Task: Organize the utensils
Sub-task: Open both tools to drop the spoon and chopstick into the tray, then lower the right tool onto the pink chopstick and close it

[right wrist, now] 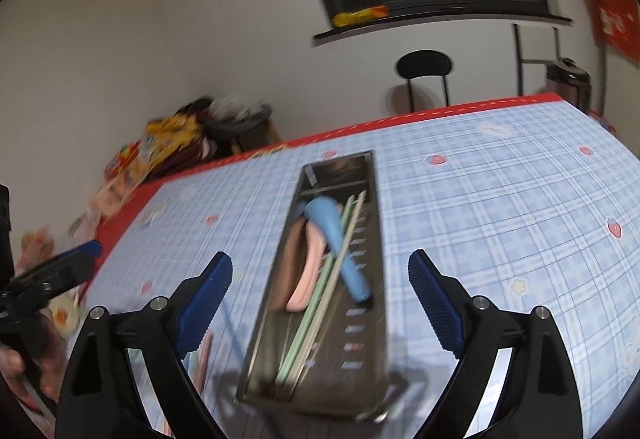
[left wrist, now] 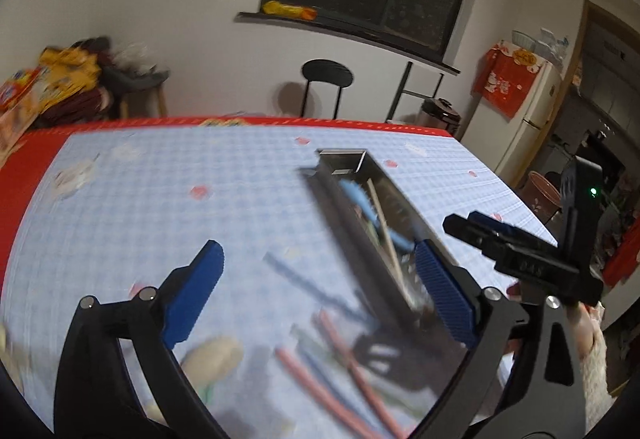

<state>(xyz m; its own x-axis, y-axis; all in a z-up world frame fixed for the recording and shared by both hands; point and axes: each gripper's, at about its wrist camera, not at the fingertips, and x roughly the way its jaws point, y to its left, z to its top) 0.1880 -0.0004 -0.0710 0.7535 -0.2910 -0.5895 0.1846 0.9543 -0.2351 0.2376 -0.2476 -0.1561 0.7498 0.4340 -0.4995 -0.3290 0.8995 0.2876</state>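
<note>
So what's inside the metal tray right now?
The metal tray holds a blue spoon, pink spoons and pale chopsticks. Whatever lies beneath them is covered.

Long steel utensil tray lies flat on the surface. Inside it: blue spoon, pink spoons, pale green chopsticks, all lengthwise. Left of the tray, loose pink and blue chopsticks lie scattered, blurred.
</note>
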